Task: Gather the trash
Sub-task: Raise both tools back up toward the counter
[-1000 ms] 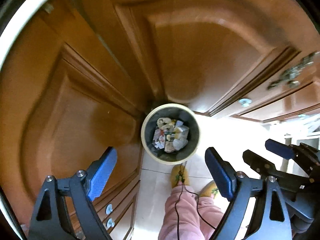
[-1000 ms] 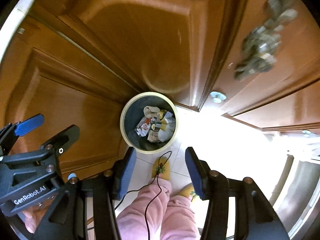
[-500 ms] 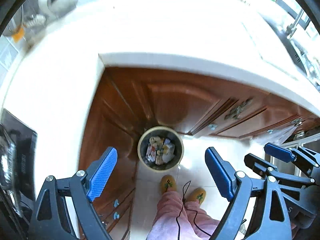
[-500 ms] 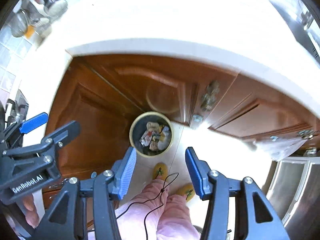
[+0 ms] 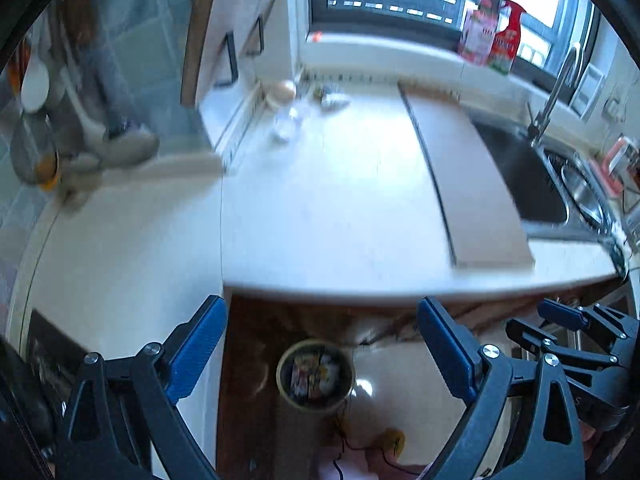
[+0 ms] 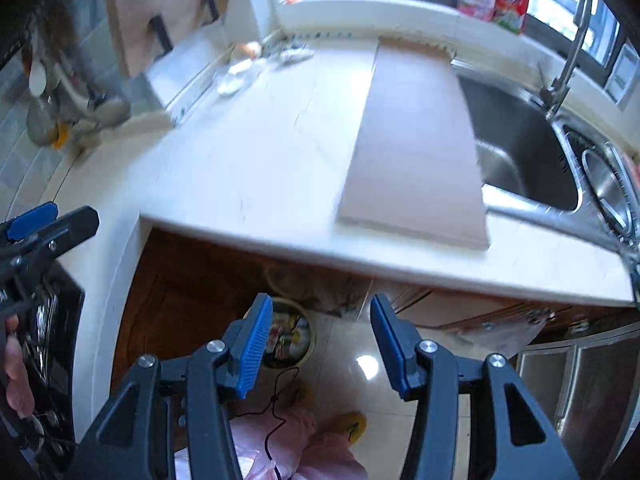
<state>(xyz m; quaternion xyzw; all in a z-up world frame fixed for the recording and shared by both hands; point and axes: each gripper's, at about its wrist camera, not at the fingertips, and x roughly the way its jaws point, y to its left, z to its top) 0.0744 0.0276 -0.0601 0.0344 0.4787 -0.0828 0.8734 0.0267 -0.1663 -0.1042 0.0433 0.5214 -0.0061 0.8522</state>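
Note:
A round trash bin full of wrappers stands on the floor below the white counter; it also shows in the right wrist view. Small blurred bits of trash lie at the counter's far back by the window, also in the right wrist view. My left gripper is open and empty, above the counter edge. My right gripper is open and empty. Each gripper shows at the edge of the other's view.
A wooden board lies on the counter beside the steel sink and tap. Bottles stand on the windowsill. Utensils hang at the left. A black hob is at the near left. Brown cabinet doors are below.
Both grippers have risen and tilted up from the bin and cabinet doors to over the counter. The counter top, sink and window have come into view. Both stay open.

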